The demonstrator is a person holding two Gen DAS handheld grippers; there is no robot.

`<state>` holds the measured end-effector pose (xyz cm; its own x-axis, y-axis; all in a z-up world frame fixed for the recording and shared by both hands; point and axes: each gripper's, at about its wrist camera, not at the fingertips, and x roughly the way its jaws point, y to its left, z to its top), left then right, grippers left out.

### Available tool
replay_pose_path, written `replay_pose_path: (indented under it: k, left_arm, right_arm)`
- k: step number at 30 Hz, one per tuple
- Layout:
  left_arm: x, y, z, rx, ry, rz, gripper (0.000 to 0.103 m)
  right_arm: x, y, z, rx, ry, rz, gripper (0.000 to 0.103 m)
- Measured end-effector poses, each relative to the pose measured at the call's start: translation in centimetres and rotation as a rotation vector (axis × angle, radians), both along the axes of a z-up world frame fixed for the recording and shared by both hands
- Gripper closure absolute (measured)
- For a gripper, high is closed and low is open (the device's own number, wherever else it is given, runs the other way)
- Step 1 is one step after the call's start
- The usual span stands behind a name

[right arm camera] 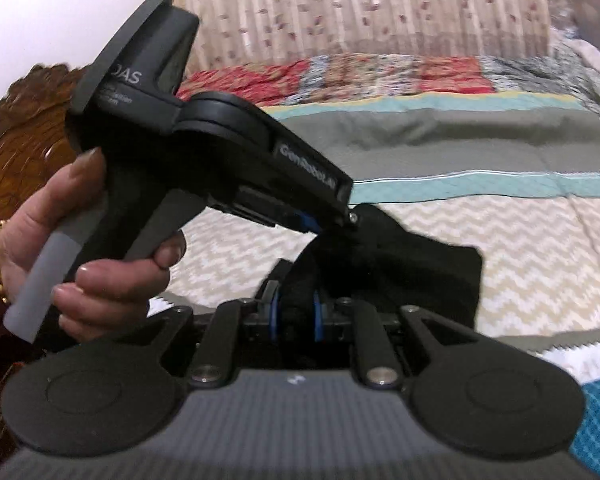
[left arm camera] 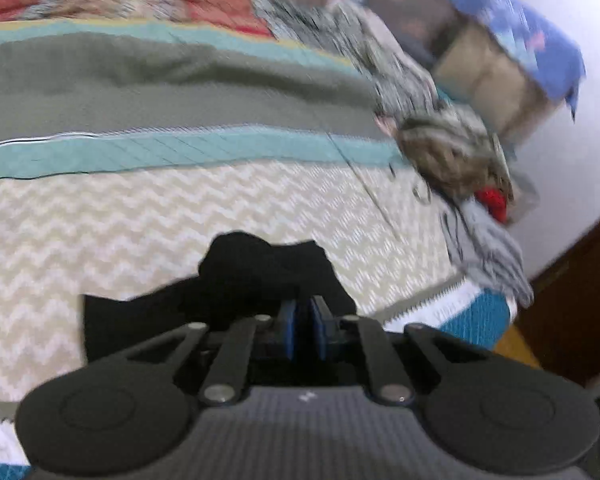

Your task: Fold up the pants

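Two cameras give me the same bed, and most of what I see is its cover: a cream chevron weave nearest me, then a teal band, a broad grey-green band, another teal stripe, and red and patterned patchwork beyond. At the bed's near edge the cover ends in white and bright blue blocks. From my left wrist view, blurred, a pile of grey and brownish clothes lies along the right edge of the bed, with a red scrap in it, and past that a box draped in blue cloth stands by a pale wall. From my right wrist view a curtain with small dark sprigs hangs behind the bed, and carved brown wood shows at the left.

The pants are black, bunched and crumpled, lifted off the chevron part of the cover between my two tools. I cannot make out legs or waistband in the bundle.

My left gripper has its blue pads clenched almost together on a fold of the black cloth. My right gripper is clamped on a thicker wad of it. In the right view a hand with a gold bead bracelet grips the left tool's handle.
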<state>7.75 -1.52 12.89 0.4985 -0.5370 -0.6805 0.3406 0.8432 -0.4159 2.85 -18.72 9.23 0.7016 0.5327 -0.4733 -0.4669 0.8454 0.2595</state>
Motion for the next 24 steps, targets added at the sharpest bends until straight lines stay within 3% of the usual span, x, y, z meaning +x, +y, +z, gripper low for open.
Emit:
replay_pose_path:
  k: [3, 4, 6, 8, 10, 13, 14, 16, 17, 18, 20, 23, 24]
  left_arm:
    - [-1.2, 3.9, -1.0, -0.030, -0.006, 0.079, 0.095]
    - [-1.4, 5.1, -1.9, -0.010, -0.002, 0.112, 0.095]
    - [-1.4, 6.6, -4.3, 0.097, 0.007, 0.203, 0.100]
    - [-0.5, 8.2, -8.0, 0.164, 0.119, 0.289, 0.100]
    - [-0.3, 9.7, -10.4, 0.113, 0.224, 0.340, 0.100]
    - [-1.2, 10.0, -9.3, 0.032, 0.173, 0.327, 0.099]
    - [-1.4, 10.0, -8.6, 0.003, 0.148, 0.320, 0.094]
    - [-1.7, 9.6, -7.1, -0.068, 0.099, 0.294, 0.067]
    - [-1.8, 9.3, -6.6, -0.078, 0.079, 0.276, 0.041]
    - [-1.7, 8.6, -6.3, -0.079, 0.059, 0.249, 0.027]
    - [-1.3, 7.1, -6.4, -0.059, 0.055, 0.190, 0.024]
    - [0.2, 4.7, -8.5, -0.055, 0.145, 0.099, 0.026]
    - [0.7, 4.2, -9.6, -0.063, 0.190, 0.100, 0.045]
  right_arm:
    - [-0.1, 2.1, -1.1, 0.011, 0.037, 0.072, 0.079]
    - [0.3, 3.0, -2.0, 0.013, 0.073, 0.121, 0.071]
    - [1.3, 4.1, -4.4, 0.045, 0.207, 0.221, 0.067]
    - [1.9, 3.9, -5.8, 0.058, 0.293, 0.219, 0.067]
    - [1.8, 2.2, -5.1, 0.095, 0.272, 0.216, 0.067]
    - [0.6, -2.2, -2.8, 0.131, 0.158, 0.130, 0.056]
    - [0.3, -3.6, -2.3, 0.128, 0.125, 0.092, 0.054]
    - [-0.6, -6.3, -1.8, 0.110, 0.092, 0.037, 0.051]
    - [-1.0, -7.3, -1.9, 0.095, 0.085, 0.017, 0.051]
    - [-1.5, -8.0, -2.0, 0.075, 0.075, 0.001, 0.051]
    - [-2.2, -8.3, -2.5, 0.011, 0.044, -0.017, 0.050]
    - [-2.9, -7.3, -3.8, -0.119, 0.010, -0.014, 0.050]
    - [-2.9, -7.0, -4.3, -0.141, 0.013, 0.001, 0.050]
